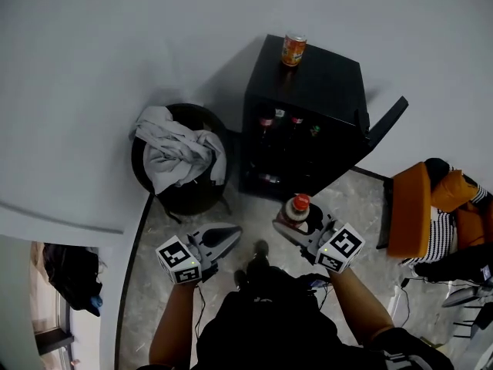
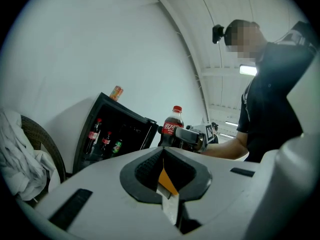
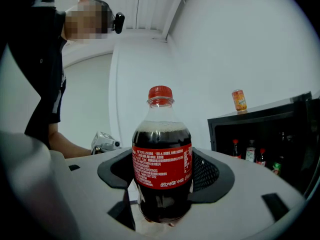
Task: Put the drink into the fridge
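Now right hand-held gripper [image 1: 299, 226] clamps the cola bottle [image 3: 161, 164]; left hand-held gripper [image 2: 162, 159] is closed.

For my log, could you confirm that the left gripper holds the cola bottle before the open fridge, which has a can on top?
No: the right gripper holds the cola bottle, as the right gripper view shows. The fridge is open, with a can on top.

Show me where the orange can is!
The orange can stands on top of the black fridge, near its far left corner in the head view.
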Tool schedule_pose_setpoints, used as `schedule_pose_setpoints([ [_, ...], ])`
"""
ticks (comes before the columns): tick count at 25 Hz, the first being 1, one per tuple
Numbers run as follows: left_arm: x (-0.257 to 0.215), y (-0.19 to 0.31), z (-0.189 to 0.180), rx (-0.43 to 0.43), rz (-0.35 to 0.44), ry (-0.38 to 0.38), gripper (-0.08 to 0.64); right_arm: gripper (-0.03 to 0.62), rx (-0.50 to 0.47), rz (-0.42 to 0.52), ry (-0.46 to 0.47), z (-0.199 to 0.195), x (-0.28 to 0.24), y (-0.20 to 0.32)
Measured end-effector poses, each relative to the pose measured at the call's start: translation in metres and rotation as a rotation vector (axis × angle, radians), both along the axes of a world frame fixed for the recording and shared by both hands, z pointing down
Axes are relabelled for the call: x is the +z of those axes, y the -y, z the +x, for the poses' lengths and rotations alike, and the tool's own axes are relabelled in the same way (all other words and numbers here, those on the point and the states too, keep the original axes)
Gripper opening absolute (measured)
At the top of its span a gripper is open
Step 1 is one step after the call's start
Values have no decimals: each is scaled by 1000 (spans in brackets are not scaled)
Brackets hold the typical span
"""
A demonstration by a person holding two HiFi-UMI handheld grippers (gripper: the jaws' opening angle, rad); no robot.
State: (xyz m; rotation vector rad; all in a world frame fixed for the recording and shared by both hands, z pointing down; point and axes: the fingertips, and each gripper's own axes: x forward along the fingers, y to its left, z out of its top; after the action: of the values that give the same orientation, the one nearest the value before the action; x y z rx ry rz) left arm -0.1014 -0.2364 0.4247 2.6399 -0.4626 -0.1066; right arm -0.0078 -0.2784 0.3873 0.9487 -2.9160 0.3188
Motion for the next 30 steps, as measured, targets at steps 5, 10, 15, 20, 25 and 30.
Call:
schedule_pose_setpoints([
  [5,1,48,21,11,-11,25,11,324,-11,18,23,13,13,53],
  [10,19,94,44,12,-37,48,11,324,-32,50,54,27,36,106],
  [15,53,127,61,33,-71,50,11,324,-1,43,49,39,82,155],
  [20,101,156,70,68,-96,51,11,324,53,54,24,50,128,200],
  [25,135,182,77,94,-93,57,11,324,93,96,-7,55,158,242],
  [30,155,199,84,97,-80,44,11,324,113,116,-19,53,184,271],
])
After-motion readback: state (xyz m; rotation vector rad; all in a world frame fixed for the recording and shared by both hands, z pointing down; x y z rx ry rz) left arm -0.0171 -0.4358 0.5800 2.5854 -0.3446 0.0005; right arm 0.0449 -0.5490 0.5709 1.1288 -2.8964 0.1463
